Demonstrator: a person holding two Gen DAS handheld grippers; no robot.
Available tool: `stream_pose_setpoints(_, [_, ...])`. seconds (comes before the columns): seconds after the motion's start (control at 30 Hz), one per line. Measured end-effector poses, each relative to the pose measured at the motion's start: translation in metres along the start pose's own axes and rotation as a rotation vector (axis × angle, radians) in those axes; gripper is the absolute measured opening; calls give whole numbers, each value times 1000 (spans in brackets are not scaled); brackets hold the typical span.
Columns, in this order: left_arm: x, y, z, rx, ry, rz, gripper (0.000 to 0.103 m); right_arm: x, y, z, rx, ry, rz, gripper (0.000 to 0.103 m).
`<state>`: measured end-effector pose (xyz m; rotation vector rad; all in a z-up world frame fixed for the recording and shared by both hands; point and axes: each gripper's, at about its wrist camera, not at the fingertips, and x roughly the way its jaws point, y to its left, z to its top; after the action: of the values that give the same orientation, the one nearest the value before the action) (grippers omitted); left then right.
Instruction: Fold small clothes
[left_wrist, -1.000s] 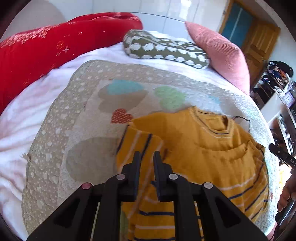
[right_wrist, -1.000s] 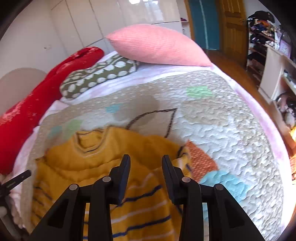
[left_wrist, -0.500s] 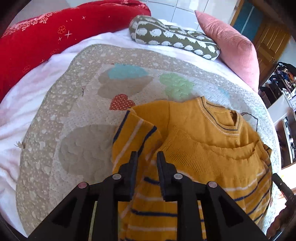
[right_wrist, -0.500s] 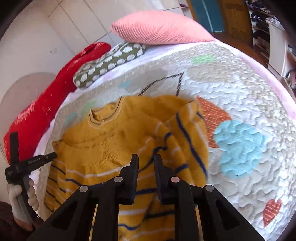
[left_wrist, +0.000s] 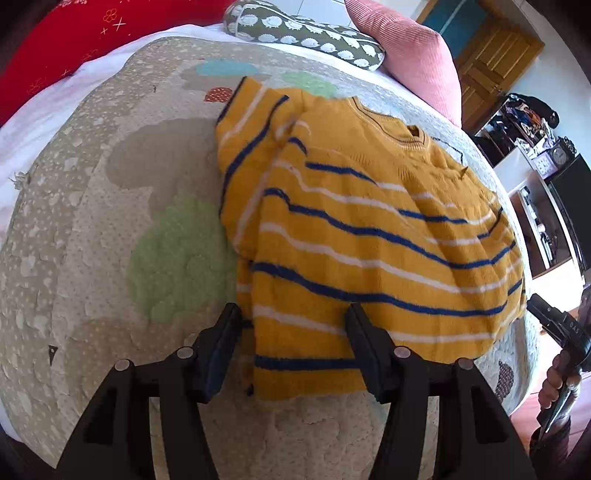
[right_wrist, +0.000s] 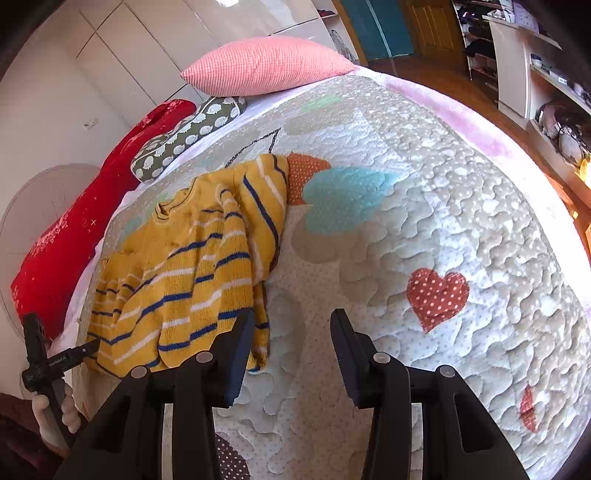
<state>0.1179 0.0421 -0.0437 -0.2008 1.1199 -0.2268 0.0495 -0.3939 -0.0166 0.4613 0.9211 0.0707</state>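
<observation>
A yellow sweater (left_wrist: 369, 229) with blue and white stripes lies folded on the quilt, its collar (left_wrist: 402, 133) at the far side. My left gripper (left_wrist: 293, 343) hangs low over its near hem. The jaws are opening and the hem's corner lies between them, untouched by the pads. In the right wrist view the sweater (right_wrist: 184, 280) is at the left. My right gripper (right_wrist: 293, 350) is also opening beside its edge, with mostly bare quilt between the fingers (right_wrist: 240, 350).
The patchwork quilt (right_wrist: 424, 229) covers the bed. A red pillow (right_wrist: 74, 236), a green patterned bolster (left_wrist: 306, 33) and a pink pillow (right_wrist: 266, 66) line the head end. Shelves and a wooden door (left_wrist: 491, 55) stand beyond the bed. A hand (left_wrist: 557, 373) holds the other gripper.
Both grippers went from nearly shut over the sweater to open and have let the cloth go. Both have dropped closer to the quilt. Striped cloth now lies over the sweater's chest.
</observation>
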Motion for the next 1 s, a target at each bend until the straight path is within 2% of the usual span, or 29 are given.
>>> stream_pose_setpoints(0.03, [-1,-5,-3,19,-10,23,59,3,1,-3,1,6,10,46])
stream_pose_setpoints(0.07, [0,-10,-3,40,-9,47,53,8,4,-5,-1,12,23,46])
stream_pose_setpoints(0.1, [2,-15,-3,57,8,58,41,12,8,-7,-6,17,38,46])
stream_pose_setpoints(0.13, [3,-15,-2,60,24,63,19,15,13,-9,-11,16,47,46])
stream_pose_setpoints(0.17, [1,-15,1,57,35,59,13,18,18,-10,-18,9,50,46])
stream_pose_setpoints(0.23, [-6,-15,10,60,43,67,12,24,28,-11,-37,10,63,44])
stream_pose_setpoints(0.27, [-11,-16,14,66,41,79,12,29,32,-10,-50,44,88,12])
stream_pose_setpoints(0.3, [-16,-16,19,67,40,85,12,32,35,-8,-49,76,103,6])
stream_pose_setpoints(0.4, [-33,-13,28,65,26,94,10,16,37,-1,-54,38,80,5])
stream_pose_setpoints(0.53, [-39,-5,25,50,37,126,6,-10,19,11,-20,-13,25,5])
stream_pose_setpoints(0.63, [-23,5,11,28,70,151,6,0,5,6,-2,33,-11,5])
stream_pose_setpoints(0.7, [-14,13,3,-8,69,135,6,16,4,-4,-19,74,-43,5])
stream_pose_setpoints(0.77, [-20,20,1,-48,35,91,7,25,4,-11,-24,79,-65,6])
stream_pose_setpoints(0.83, [-32,24,-1,-86,1,67,10,19,4,-11,-1,50,-78,14])
stream_pose_setpoints(0.87, [-41,27,-3,-97,-26,64,10,15,4,-10,12,46,-76,18])
stream_pose_setpoints(0.93, [-64,32,-11,-108,-95,85,13,1,7,-4,15,39,-83,20])
stream_pose_setpoints(1.0, [-87,40,-26,-134,-157,105,22,-20,19,3,-13,-22,-122,20])
